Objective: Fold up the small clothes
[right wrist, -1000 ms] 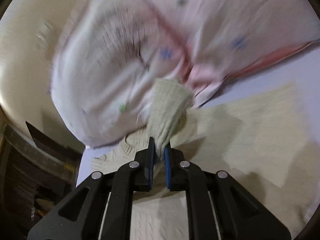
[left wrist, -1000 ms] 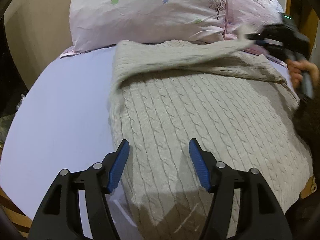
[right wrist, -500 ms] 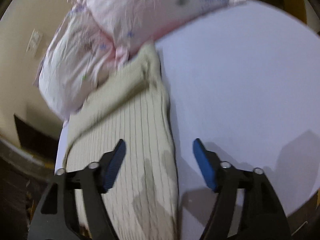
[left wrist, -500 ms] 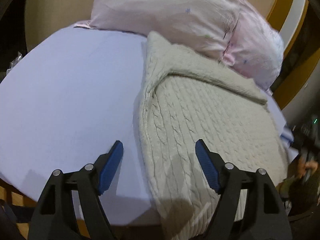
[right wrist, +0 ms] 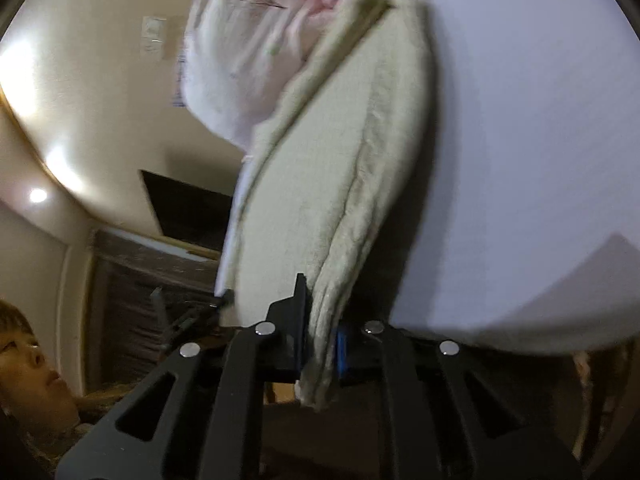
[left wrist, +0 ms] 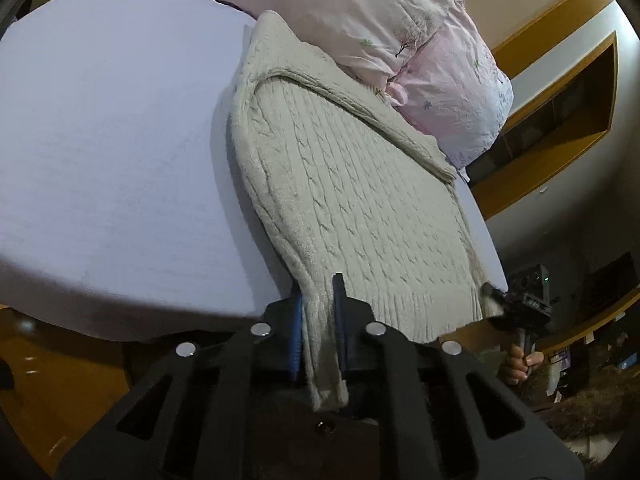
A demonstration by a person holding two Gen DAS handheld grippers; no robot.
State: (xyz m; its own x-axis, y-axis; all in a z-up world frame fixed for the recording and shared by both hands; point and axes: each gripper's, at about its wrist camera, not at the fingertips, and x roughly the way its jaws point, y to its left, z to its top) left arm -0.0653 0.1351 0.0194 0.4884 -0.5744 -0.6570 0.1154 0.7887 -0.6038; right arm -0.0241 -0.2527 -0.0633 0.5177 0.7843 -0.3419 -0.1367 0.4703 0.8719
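Observation:
A cream cable-knit sweater (left wrist: pixel 352 184) lies on a bed with a lavender sheet (left wrist: pixel 112 140), its sleeves folded across the top. My left gripper (left wrist: pixel 318 320) is shut on the sweater's near left hem corner at the bed's edge. My right gripper (right wrist: pixel 320 332) is shut on the other hem corner of the sweater (right wrist: pixel 332 152). The right gripper also shows in the left wrist view (left wrist: pixel 516 312), at the sweater's right hem corner.
Two pink flowered pillows (left wrist: pixel 400 28) lie against the sweater's far end. The sheet (right wrist: pixel 520 140) stretches wide beside the sweater. Wooden bed frame (left wrist: pixel 52 380) runs below the mattress edge. A person's face (right wrist: pixel 28 364) is low at the left.
Both grippers came down to the near hem and closed on its two corners. The right one let go of the sleeve it held a second ago.

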